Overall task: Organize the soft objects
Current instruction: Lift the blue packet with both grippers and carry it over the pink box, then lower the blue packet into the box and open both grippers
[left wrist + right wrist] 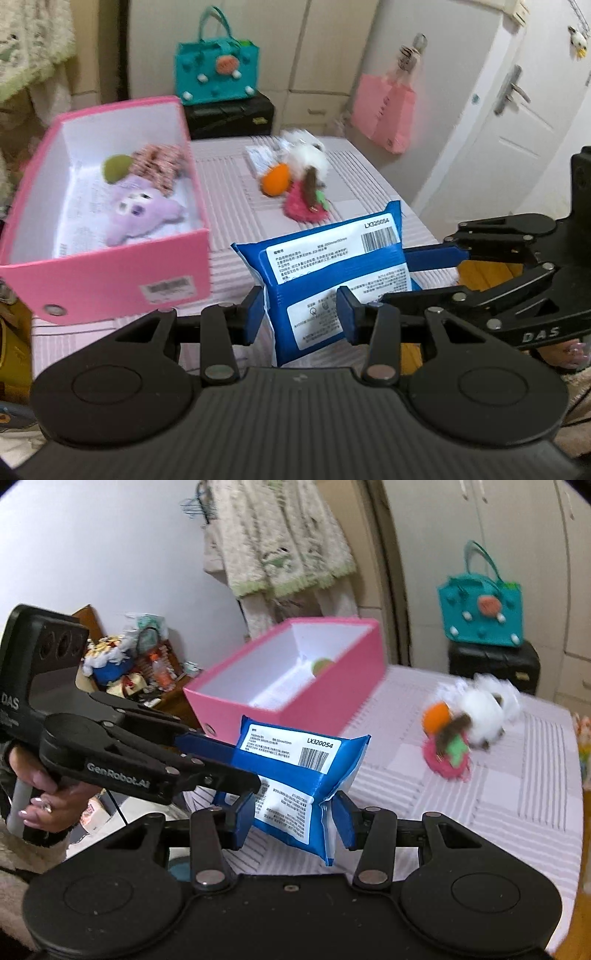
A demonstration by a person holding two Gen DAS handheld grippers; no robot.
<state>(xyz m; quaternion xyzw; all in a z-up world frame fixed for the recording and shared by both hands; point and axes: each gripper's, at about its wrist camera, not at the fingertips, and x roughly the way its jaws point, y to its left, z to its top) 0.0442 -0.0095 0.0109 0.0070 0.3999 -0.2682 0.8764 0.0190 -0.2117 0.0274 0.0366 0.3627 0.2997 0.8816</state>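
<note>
- The blue wipes pack [328,273] hangs in the air above the near edge of the desk [229,192], clear of its striped cover, white label side facing the cameras.
- The left gripper [301,314] has its blue fingers [255,314] closed on the pack's lower end, one on each side, pressing the wrapper in.
- The right gripper [293,821] grips the same pack from the other side; its fingers [245,821] pinch a corner, and the wrapper creases between them.
- In the right wrist view, a person's hand [40,801] with painted nails holds the left gripper's handle at the frame's left.
- The pink box [110,236] stands open at the desk's left edge, just beside the lifted pack.
- Inside the box lie a purple plush [144,214], a green ball [116,168] and a checked fabric piece [159,164].
- Toward the far right corner of the desk, well apart from the box, sits a blurred pile: an orange plush [275,179], a white fluffy toy [306,157] and a pink plush [304,208], touching one another.
- Behind the desk a teal felt bag [218,72] rests on a black case [231,114].
</note>
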